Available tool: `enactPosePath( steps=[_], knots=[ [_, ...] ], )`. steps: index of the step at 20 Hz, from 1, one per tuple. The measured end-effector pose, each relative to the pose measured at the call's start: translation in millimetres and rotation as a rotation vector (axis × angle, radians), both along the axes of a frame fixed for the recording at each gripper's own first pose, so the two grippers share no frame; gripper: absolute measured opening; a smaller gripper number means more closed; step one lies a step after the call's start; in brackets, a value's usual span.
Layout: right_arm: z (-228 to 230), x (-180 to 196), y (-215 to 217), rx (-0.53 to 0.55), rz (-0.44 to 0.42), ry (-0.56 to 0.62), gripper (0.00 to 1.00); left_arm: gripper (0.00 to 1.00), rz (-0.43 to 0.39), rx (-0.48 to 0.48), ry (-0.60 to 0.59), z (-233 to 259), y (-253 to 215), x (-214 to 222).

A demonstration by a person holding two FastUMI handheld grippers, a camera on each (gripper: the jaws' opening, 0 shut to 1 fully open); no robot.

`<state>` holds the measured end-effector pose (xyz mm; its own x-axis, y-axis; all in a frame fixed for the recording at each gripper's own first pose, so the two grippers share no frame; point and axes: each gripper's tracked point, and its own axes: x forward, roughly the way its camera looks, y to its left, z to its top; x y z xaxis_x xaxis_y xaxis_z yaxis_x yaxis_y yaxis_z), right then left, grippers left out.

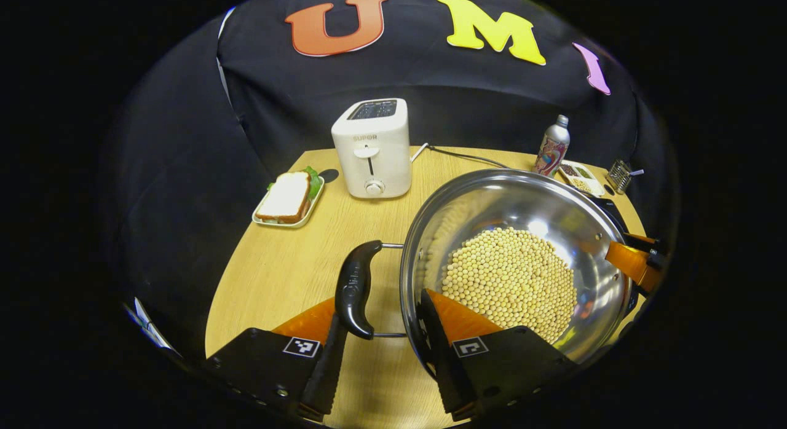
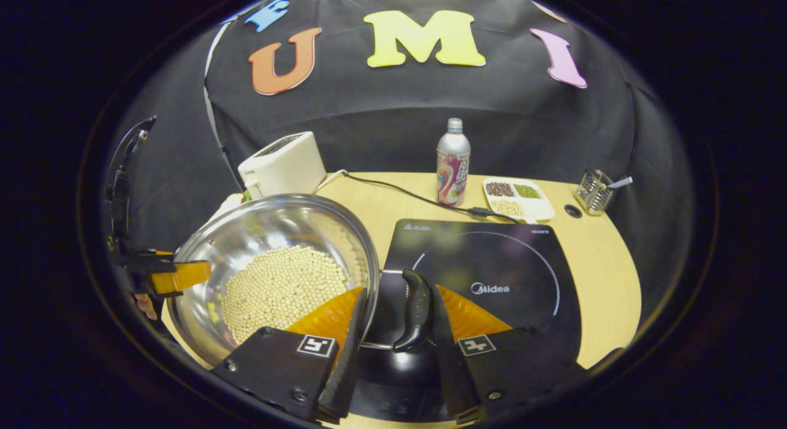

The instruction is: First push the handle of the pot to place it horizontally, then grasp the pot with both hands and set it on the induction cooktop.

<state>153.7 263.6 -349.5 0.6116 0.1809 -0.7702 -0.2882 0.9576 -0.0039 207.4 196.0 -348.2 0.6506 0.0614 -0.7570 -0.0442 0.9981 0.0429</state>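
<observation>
**Colours on the table**

Pot [image 1: 492, 201]: shiny steel, black handles [image 1: 356, 287], pale yellow beans [image 1: 510, 278]. Toaster [image 1: 372, 147] at 12: white. Cooktop [image 2: 492, 257]: black, white dotted ring. Table [image 1: 295, 257]: light wood. Bottle [image 2: 453, 161]: silver, multicoloured print.

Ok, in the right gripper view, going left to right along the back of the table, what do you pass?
Toaster → bottle → divided snack tray → wire holder.

Toaster [image 2: 284, 165], bottle [image 2: 453, 162] and snack tray [image 2: 518, 198] stand behind the cooktop [image 2: 486, 275].
</observation>
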Motion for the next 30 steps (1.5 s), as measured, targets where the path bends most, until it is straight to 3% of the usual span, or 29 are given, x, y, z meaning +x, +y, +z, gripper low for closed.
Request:
enactPosePath(
  steps=[7, 16, 24, 30],
  knots=[
    [82, 4, -21, -0.046, 0.051, -0.078, 0.59, 0.63, -0.01, -0.025, -0.067, 23, 9, -11],
    [155, 15, -81, -0.025, 0.03, -0.131, 0.57, 0.63, -0.048, -0.024, -0.13, 14, 5, -10],
    [186, 28, -153, -0.043, -0.012, -0.19, 0.56, 0.63, -0.098, -0.023, -0.169, 12, 2, -7],
    [182, 39, -200, -0.072, -0.046, -0.202, 0.59, 0.63, -0.139, -0.028, -0.171, 11, 2, -4]
  ],
)
